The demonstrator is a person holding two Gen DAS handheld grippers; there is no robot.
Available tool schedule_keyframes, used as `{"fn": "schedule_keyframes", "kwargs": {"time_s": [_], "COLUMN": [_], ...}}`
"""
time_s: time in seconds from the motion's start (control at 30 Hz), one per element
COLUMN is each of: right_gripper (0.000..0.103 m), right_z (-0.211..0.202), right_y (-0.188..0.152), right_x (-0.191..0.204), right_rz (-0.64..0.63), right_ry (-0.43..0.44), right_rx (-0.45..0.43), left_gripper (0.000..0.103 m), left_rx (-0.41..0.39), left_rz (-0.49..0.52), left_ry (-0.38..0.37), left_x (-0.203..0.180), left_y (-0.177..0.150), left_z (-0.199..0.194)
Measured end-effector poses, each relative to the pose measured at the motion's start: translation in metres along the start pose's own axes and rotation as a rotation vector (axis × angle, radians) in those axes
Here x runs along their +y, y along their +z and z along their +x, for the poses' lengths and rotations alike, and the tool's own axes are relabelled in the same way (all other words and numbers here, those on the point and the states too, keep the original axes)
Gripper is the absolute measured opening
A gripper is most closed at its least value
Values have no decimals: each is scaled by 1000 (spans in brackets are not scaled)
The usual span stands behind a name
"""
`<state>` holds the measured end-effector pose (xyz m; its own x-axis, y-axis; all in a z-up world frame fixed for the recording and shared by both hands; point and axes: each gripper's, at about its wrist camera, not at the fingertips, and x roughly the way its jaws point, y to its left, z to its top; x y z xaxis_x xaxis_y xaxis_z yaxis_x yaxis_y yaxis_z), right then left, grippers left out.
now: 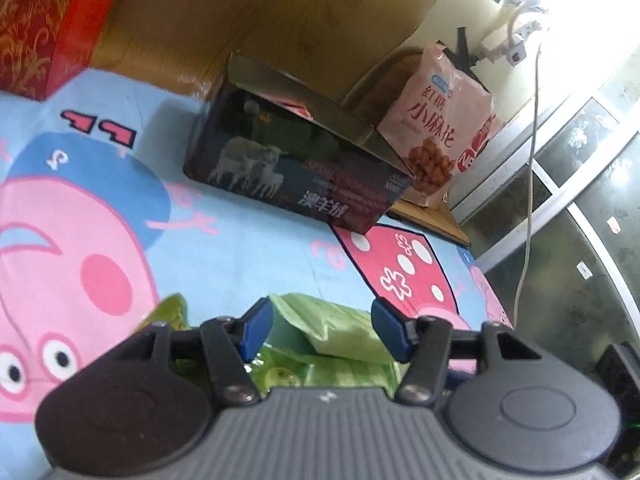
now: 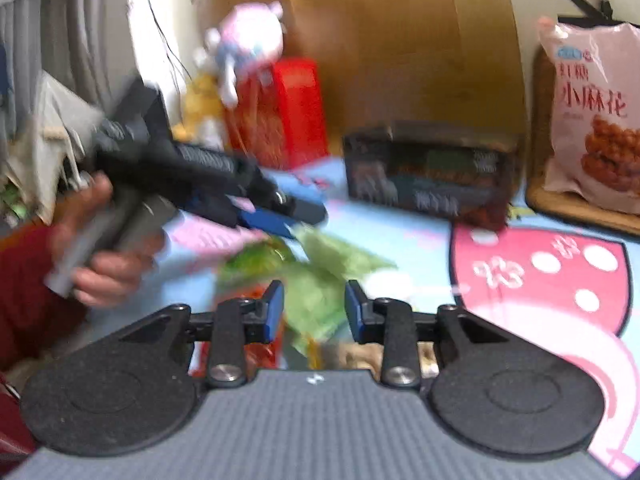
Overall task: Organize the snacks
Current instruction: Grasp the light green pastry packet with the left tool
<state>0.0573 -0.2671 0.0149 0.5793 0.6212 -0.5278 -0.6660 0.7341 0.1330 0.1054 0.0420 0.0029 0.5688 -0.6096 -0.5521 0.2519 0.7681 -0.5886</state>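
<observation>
While both my grippers hover with fingers parted and nothing gripped, left gripper (image 1: 322, 330) and right gripper (image 2: 314, 310), the green snack packets (image 1: 340, 332) lie on the cartoon mat (image 1: 248, 240): light, crinkly, slippery; I'd pinch a sealed edge.

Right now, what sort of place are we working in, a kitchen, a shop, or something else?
Most likely a bedroom at home, not a kitchen. The snacks lie on a cartoon pig bedsheet against a wooden headboard, and a plush toy sits near grey curtains.
</observation>
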Motion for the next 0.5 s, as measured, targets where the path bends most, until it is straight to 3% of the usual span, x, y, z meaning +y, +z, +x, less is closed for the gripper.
{"fn": "schedule_keyframes", "kwargs": {"time_s": [0.07, 0.13, 0.27, 0.33, 0.37, 0.43, 0.5], "right_gripper": [31, 36, 52, 52, 52, 46, 40], "right_z": [6, 4, 12, 26, 32, 42, 39], "right_y": [4, 9, 14, 16, 18, 23, 25], "right_x": [-7, -7, 6, 6, 3, -5, 1], "right_rz": [24, 35, -46, -50, -28, 41, 41], "right_ry": [-102, -73, -50, -42, -31, -2, -31], "right_rx": [-2, -23, -3, 34, 38, 42, 7], "left_gripper": [55, 61, 61, 42, 38, 37, 37], "left_rx": [-3, -12, 25, 40, 42, 41, 9], "left_rz": [-17, -28, -28, -6, 7, -18, -11], "left_ry": [-7, -18, -21, 5, 11, 2, -4], "left_x": [0, 0, -3, -7, -9, -10, -13], "left_y": [1, 2, 1, 0, 0, 0, -1], "left_z": [0, -2, 9, 18, 21, 22, 13]}}
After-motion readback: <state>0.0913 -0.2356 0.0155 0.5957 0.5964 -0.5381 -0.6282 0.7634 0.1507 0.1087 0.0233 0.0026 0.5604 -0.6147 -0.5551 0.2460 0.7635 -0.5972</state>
